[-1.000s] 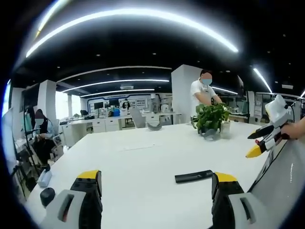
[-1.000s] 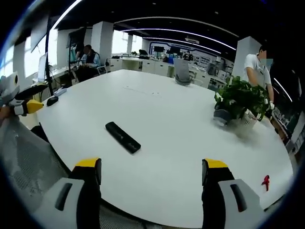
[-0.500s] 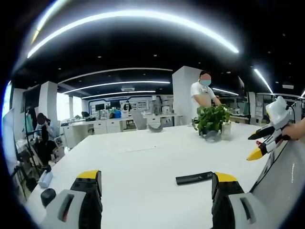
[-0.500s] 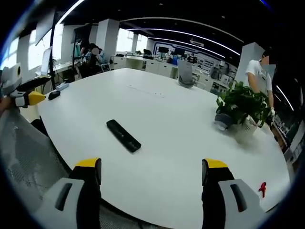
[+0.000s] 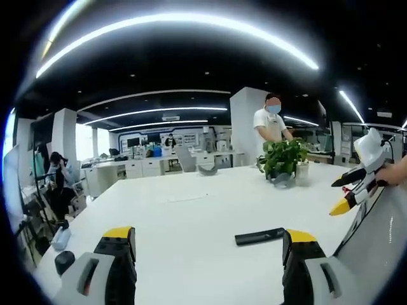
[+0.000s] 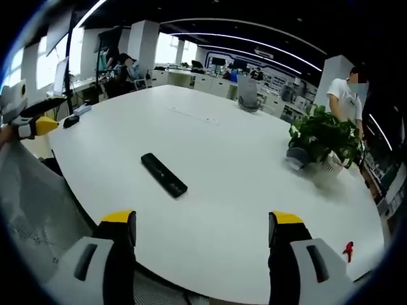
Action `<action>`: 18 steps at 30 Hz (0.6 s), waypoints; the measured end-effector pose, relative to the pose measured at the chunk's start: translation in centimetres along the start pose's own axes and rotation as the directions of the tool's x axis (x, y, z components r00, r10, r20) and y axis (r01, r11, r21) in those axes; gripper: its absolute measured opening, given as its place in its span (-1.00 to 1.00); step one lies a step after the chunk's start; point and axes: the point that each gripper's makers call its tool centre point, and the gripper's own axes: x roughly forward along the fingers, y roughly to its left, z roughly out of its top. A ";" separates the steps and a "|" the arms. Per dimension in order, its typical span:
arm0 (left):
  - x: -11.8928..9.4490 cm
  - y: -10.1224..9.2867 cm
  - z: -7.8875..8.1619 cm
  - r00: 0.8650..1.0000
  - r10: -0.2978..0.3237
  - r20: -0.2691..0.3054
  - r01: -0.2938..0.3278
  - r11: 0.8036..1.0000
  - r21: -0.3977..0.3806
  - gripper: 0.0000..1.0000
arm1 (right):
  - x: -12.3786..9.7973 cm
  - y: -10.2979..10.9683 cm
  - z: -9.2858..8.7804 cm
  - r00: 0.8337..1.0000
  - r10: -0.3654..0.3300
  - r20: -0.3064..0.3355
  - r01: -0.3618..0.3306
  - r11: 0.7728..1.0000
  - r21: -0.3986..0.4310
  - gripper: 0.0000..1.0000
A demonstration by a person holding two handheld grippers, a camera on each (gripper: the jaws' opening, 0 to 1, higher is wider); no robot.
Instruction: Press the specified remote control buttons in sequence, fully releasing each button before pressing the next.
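Now, remote ahead, both grippers spread and empty.
Left gripper view: left gripper point(image 5: 210, 254) jaws apart, remote point(image 5: 259, 236) just beyond the right jaw, long axis crosswise. Right gripper view: right gripper point(image 6: 202, 241) jaws apart, remote point(image 6: 164, 175) ahead toward the left jaw, lying diagonally on the table point(image 6: 241, 165). I'd call neither gripper clearly nearer.

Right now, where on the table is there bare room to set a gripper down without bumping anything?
Widest bare patch: the white table between the black remote control and the potted plant, running to the near edge. The far middle, beyond the remote, is bare too. Crowded spots: around the plant, the small red object at the right edge, and the dark items at the left edge.
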 end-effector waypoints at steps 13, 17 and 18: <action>-0.1 -0.2 0.0 1.000 -0.003 -0.010 0.003 1.000 0.012 1.00 | 0.0 0.1 0.0 1.000 0.003 0.000 -0.003 1.000 0.001 0.75; -0.2 0.0 0.0 1.000 0.009 -0.008 -0.009 1.000 0.012 1.00 | 0.1 0.0 0.1 1.000 0.007 0.001 -0.007 1.000 0.001 0.75; -0.2 0.0 0.0 1.000 0.009 -0.010 -0.008 1.000 0.014 1.00 | 0.0 0.0 0.1 1.000 0.008 0.003 -0.008 1.000 0.003 0.75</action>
